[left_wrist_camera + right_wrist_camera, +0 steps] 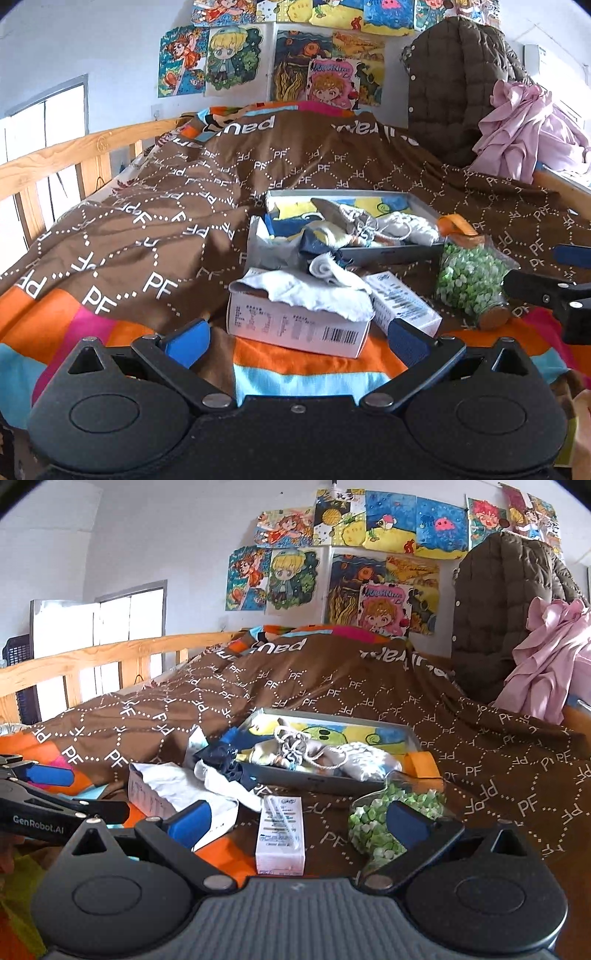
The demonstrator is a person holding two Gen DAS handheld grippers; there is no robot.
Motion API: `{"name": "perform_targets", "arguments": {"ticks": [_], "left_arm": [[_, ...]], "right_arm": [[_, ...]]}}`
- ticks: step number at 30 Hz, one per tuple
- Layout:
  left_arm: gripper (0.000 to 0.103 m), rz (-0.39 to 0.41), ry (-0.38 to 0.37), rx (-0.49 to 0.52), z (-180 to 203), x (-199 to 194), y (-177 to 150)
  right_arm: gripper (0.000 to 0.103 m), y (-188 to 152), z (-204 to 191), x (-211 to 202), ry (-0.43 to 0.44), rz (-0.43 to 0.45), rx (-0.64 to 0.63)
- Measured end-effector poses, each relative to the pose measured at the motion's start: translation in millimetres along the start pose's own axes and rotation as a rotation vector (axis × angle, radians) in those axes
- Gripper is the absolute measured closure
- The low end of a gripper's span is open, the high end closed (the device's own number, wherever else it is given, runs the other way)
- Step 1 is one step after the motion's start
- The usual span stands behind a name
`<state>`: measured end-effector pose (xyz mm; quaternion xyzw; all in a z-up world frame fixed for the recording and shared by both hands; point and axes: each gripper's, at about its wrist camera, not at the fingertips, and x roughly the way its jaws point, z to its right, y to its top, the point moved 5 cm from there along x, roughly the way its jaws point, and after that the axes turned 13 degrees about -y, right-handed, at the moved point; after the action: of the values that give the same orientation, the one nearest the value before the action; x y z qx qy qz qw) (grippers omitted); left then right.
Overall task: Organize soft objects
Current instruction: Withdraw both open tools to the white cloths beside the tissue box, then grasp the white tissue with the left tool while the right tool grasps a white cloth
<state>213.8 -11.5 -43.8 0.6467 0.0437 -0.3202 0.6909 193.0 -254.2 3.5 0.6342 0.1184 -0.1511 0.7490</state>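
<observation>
Left gripper [295, 339] jaws wide over striped bedspread [295, 363]; drawings [273, 59] on wall

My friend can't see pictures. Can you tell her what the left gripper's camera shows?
The open left gripper hovers over a bed, facing a white box with a white cloth draped on it. Behind sits a grey tray piled with soft things, and a bag of green bits lies to the right.
</observation>
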Motion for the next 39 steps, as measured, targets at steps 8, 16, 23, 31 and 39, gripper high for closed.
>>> {"name": "perform_targets", "arguments": {"ticks": [8, 16, 23, 31, 39], "left_arm": [[0.001, -0.003, 0.029, -0.040, -16, 7, -5], [0.001, 0.019, 0.038, -0.049, -27, 21, 6], [0.001, -0.001, -0.070, -0.010, -35, 40, 24], [0.001, -0.045, -0.152, 0.008, -44, 65, 32], [0.001, -0.119, -0.238, 0.086, -54, 89, 34]], "right_arm": [[0.000, -6, -6, 10, 0.025, -0.024, 0.018], [0.000, -10, -9, 25, 0.063, -0.026, 0.095], [0.000, -11, -13, 32, 0.068, -0.012, 0.092], [0.000, -13, -24, 44, 0.070, 0.057, 0.071], [0.000, 1, -36, 81, 0.081, 0.085, 0.077]]}}
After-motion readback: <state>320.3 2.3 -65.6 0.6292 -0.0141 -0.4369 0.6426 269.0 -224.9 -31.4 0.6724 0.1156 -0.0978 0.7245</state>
